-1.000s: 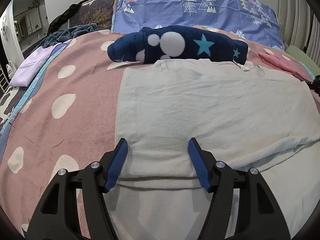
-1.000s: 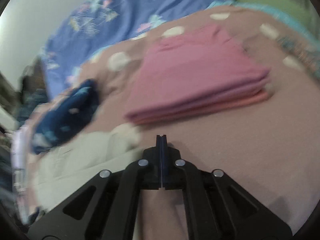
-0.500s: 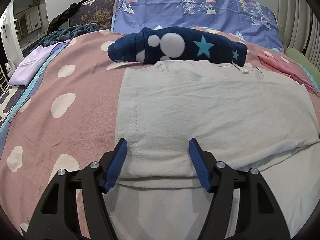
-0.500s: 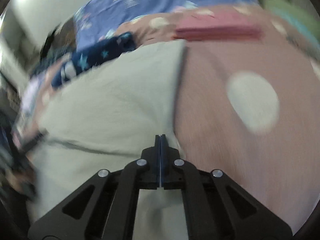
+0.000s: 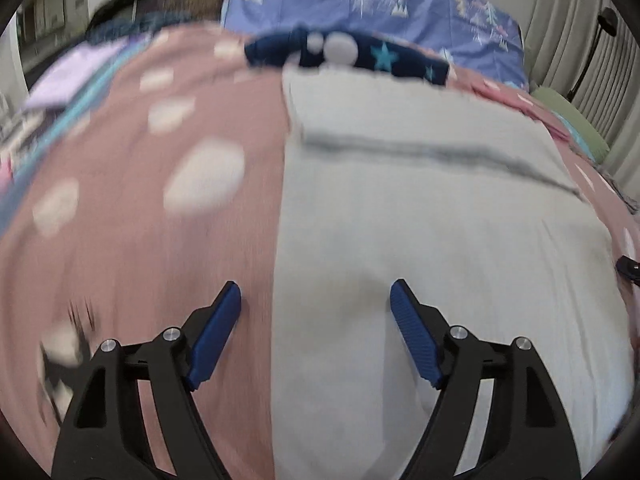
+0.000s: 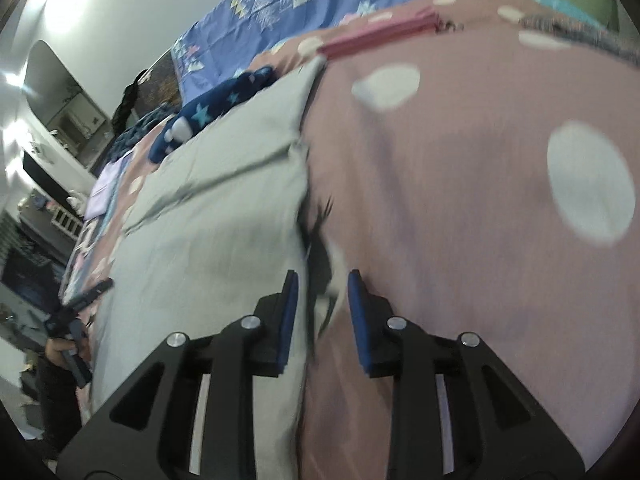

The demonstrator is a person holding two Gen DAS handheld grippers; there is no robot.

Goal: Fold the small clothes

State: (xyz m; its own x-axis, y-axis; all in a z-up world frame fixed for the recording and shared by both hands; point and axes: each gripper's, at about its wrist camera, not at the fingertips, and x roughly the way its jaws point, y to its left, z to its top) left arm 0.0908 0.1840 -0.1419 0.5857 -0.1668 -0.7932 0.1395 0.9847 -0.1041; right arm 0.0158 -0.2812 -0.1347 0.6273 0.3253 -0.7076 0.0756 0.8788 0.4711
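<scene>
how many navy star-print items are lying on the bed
1: the navy star-print item lies at the far end of the grey garment, just in front of the blue tree-print bedding. The right wrist view shows it too, beyond the garment's far left corner. Others may be hidden.

My claws work over a bed under a pink bedspread (image 5: 120,240) with white spots — on it lie a pale grey garment (image 5: 420,220), a navy star-patterned fleece (image 5: 372,56), folded pink clothes (image 6: 380,34) — and a lilac piece (image 5: 76,76).
</scene>
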